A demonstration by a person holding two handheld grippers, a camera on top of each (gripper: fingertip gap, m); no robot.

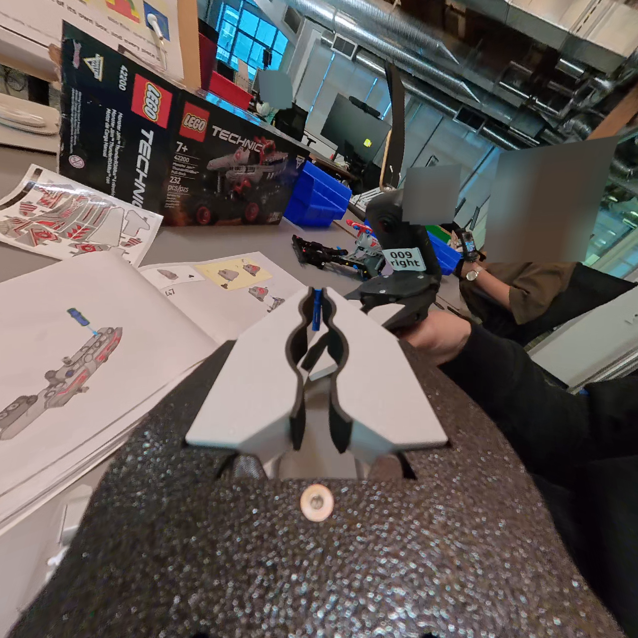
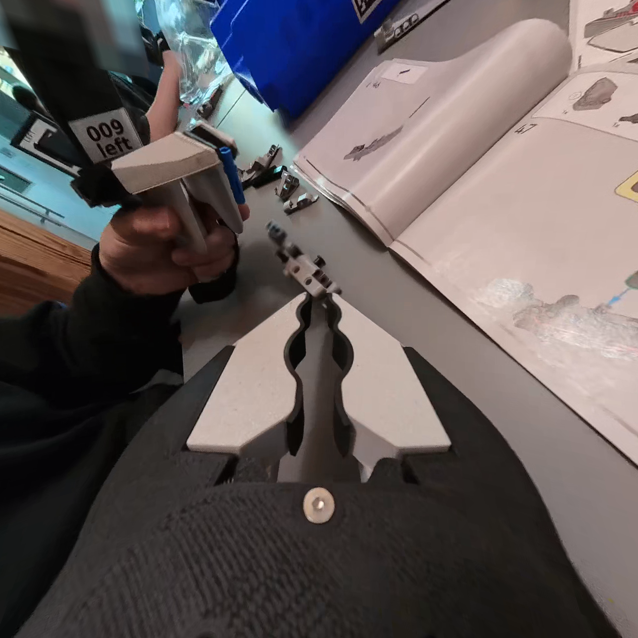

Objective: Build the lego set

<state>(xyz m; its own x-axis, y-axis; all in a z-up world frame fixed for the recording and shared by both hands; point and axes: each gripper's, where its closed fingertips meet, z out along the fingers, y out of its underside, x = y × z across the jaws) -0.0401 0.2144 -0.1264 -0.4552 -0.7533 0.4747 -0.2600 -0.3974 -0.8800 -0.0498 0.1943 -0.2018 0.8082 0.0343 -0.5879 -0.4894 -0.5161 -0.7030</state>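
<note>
Left tool [image 1: 317,308] pinches blue pin [image 1: 316,309]; instruction booklet [image 1: 103,345] lies beside.

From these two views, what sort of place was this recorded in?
Probably an open-plan office or lab workspace, not a home. Exposed metal ducts run overhead, a dark monitor stands on a desk behind, and blue parts bins sit on the grey table.

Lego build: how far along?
Done: a black-and-grey chassis sits assembled on the table. In hand: the left claw pinches a blue pin; the right claw grips a grey sub-assembly. Left: joining them, plus loose grey parts beside the open manual.
</note>
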